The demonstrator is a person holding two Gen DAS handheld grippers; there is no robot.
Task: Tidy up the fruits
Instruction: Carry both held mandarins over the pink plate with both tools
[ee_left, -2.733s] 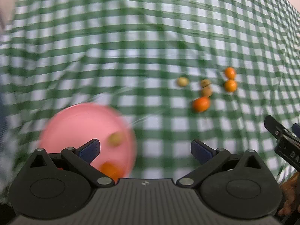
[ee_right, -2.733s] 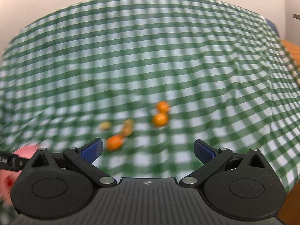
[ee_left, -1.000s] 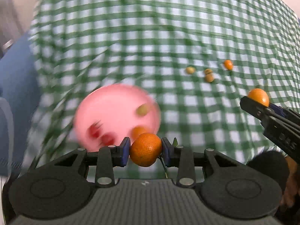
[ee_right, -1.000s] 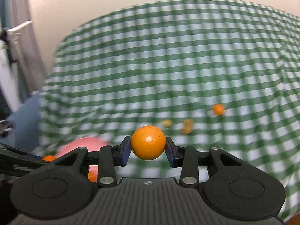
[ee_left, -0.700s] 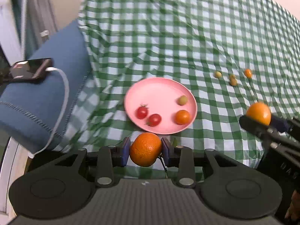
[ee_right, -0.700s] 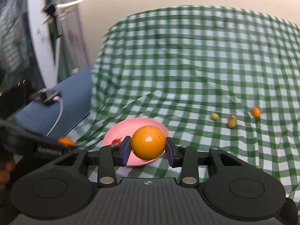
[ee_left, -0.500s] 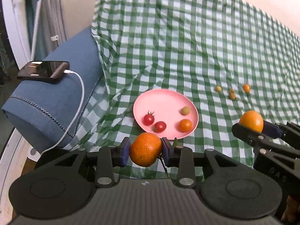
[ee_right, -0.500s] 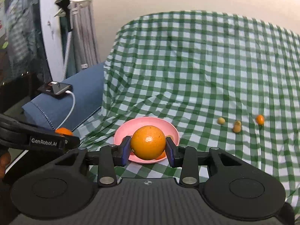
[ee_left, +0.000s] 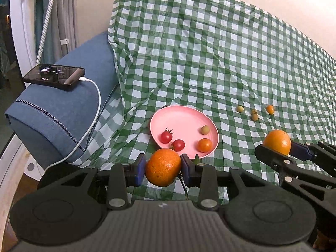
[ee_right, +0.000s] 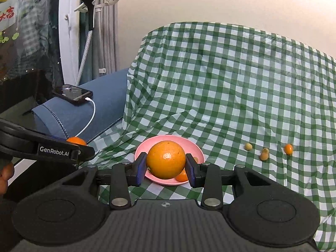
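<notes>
My left gripper (ee_left: 163,167) is shut on a mandarin (ee_left: 163,167) with a green leaf, held just short of the near rim of the pink plate (ee_left: 182,117). On that plate lie two cherry tomatoes (ee_left: 166,137), a small orange fruit (ee_left: 205,145) and a small greenish fruit (ee_left: 205,130). My right gripper (ee_right: 166,163) is shut on an orange (ee_right: 166,159), which hides most of the pink plate (ee_right: 195,147) in the right wrist view. It also shows at the right of the left wrist view, as the right gripper (ee_left: 277,145). Several small fruits (ee_left: 254,114) lie on the cloth beyond.
A green-checked cloth (ee_left: 210,52) covers the surface. To the left a blue cushion (ee_left: 63,103) carries a phone (ee_left: 54,76) on a white cable. A white frame, a curtain and a phone holder (ee_right: 90,4) stand at far left. A hand (ee_right: 5,176) shows at the left edge.
Both grippers, open over the cloth 2.7 s ago, now each hold a fruit. Over the last second both pulled back and up from the plate, then stayed nearly still.
</notes>
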